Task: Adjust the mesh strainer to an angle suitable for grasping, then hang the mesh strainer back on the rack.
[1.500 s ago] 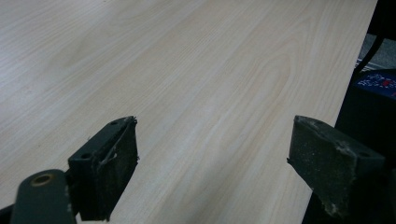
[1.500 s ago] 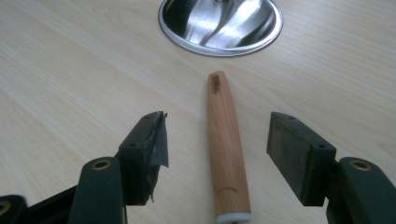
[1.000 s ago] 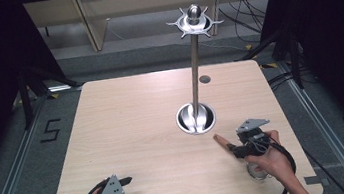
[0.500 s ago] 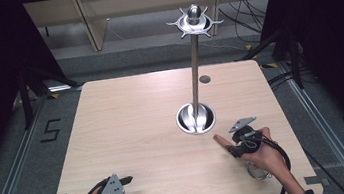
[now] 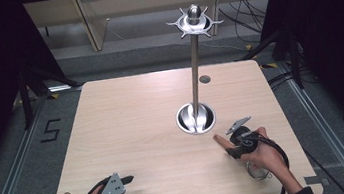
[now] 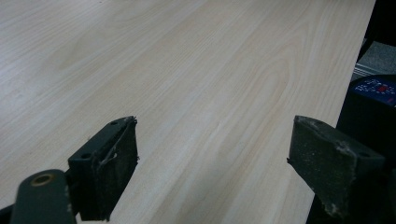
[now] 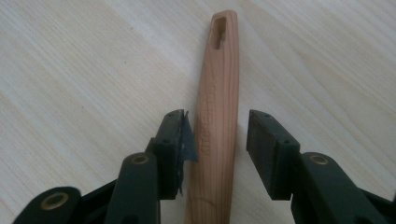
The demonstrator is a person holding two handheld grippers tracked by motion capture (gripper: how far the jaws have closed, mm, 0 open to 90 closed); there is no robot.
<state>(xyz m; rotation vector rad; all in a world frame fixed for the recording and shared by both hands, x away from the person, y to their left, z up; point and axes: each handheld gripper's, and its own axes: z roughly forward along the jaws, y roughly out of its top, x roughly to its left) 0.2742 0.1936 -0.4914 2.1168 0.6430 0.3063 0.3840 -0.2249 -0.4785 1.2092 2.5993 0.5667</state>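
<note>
A pale wooden table (image 5: 129, 133) seen from above, with a person's 2 hands entering from the bottom edge, each holding a 2-jaw gripper. Near the table's middle stands a metal rack (image 5: 195, 63): a tall pole on a round shiny base, topped by a ring of hooks.

The right gripper (image 5: 227, 142) sits low over the table, just in front of and to the right of the rack's base. In the right gripper view, its jaws stand narrowly apart on either side of a wooden handle (image 7: 215, 112), which lies flat on the table and runs straight away from the camera. The left jaw looks to be touching or almost touching the wood; the right jaw has a small gap. The handle's far end has a slot (image 7: 218, 32) cut through it. Its near end is hidden under the gripper, so the kind of utensil is unclear.

The left gripper (image 5: 131, 193) rests at the table's near left corner, jaws wide apart, holding nothing.

The step in hand appears to be grasping the handle. The next move likely calls for closing the jaws squarely on the wood, then lifting it level; the slot suggests it may hang on a hook of the rack.
</note>
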